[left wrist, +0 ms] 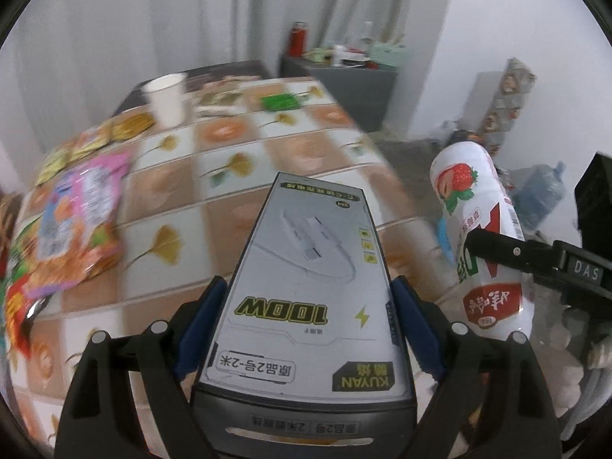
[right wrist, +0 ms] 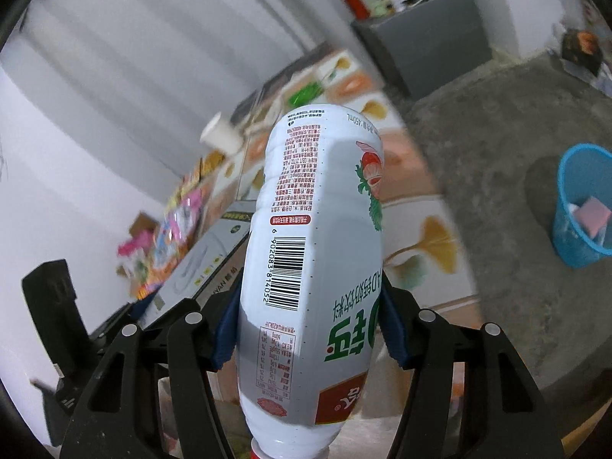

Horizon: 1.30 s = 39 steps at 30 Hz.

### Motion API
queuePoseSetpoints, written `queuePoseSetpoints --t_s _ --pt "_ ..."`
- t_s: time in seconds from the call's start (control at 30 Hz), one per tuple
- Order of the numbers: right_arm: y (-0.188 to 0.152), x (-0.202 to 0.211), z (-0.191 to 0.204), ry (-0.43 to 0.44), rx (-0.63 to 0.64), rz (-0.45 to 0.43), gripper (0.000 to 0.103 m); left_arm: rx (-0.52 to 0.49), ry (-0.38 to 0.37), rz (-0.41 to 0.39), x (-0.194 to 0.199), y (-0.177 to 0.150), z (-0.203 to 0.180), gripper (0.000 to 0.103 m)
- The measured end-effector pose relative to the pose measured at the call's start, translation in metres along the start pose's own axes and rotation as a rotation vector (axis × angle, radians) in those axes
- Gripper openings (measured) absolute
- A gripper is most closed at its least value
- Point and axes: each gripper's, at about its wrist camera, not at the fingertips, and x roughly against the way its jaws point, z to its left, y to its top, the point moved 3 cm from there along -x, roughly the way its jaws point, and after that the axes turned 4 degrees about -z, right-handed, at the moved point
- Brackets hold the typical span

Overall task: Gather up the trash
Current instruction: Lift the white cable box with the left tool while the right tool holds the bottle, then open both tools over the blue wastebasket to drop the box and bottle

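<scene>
Trash was in both my tools at that moment. My left tool (left wrist: pixel 310 329) was clamped on the flat cable box (left wrist: pixel 306 287), its blue pads pressed to the box's two long sides, and the box was held clear above the table (left wrist: pixel 237 126). My right tool (right wrist: pixel 306 329) was clamped on the white strawberry-drink bottle (right wrist: pixel 313 252), gripped across its middle with the cap end toward me and the base pointing away.

I judged the job partly done. The blue bin (right wrist: pixel 585 206) stood on the floor well off to the right, and something pink and something pale already lay in it. Neither the box nor the bottle had reached it. On the table there remained a white paper cup (left wrist: pixel 166 97), a green packet (left wrist: pixel 281 101), and a row of snack wrappers (left wrist: pixel 82 206) along the left edge, so more trips looked likely.

Much was hard to make out. Both views were smeared, so I could not read the wrappers or count them. The bottle hid most of the table from the right wrist view, and its cap was cut off at the lower edge. The bin's far side ran out of the picture, and I could not tell how full it was.
</scene>
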Motion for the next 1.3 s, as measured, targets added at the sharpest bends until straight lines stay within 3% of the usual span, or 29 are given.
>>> queuePoseSetpoints --t_s 0.17,0.37,0.63,0.73,0.87,1.03,1.17,1.3 --pt "0.009 0.045 -0.053 -0.044 -0.106 -0.102 0.058 -0.029 -0.109 0.024 -0.017 0.021 -0.042 0.084" --pt "0.012 0.092 -0.137 -0.130 -0.279 -0.210 0.058 -0.114 -0.254 0.045 -0.040 0.058 -0.121 0.084" --pt "0.028 0.116 -0.247 -0.201 -0.505 -0.288 0.058 -0.256 -0.417 0.182 -0.127 0.098 -0.262 0.084" --pt "0.038 0.106 -0.288 -0.201 -0.588 -0.285 0.058 -0.291 -0.446 0.248 -0.170 0.103 -0.308 0.084" --pt "0.061 0.085 -0.330 -0.216 -0.665 -0.278 0.058 -0.322 -0.433 0.313 -0.237 0.105 -0.363 0.085" --pt "0.068 0.063 -0.389 -0.287 -0.756 -0.287 0.068 -0.294 -0.439 0.350 -0.311 0.106 -0.404 0.086" --pt "0.056 0.056 -0.415 -0.348 -0.811 -0.272 0.068 -0.264 -0.426 0.378 -0.341 0.098 -0.415 0.086" --pt "0.043 0.066 -0.410 -0.354 -0.799 -0.286 0.068 -0.247 -0.441 0.383 -0.336 0.095 -0.408 0.086"
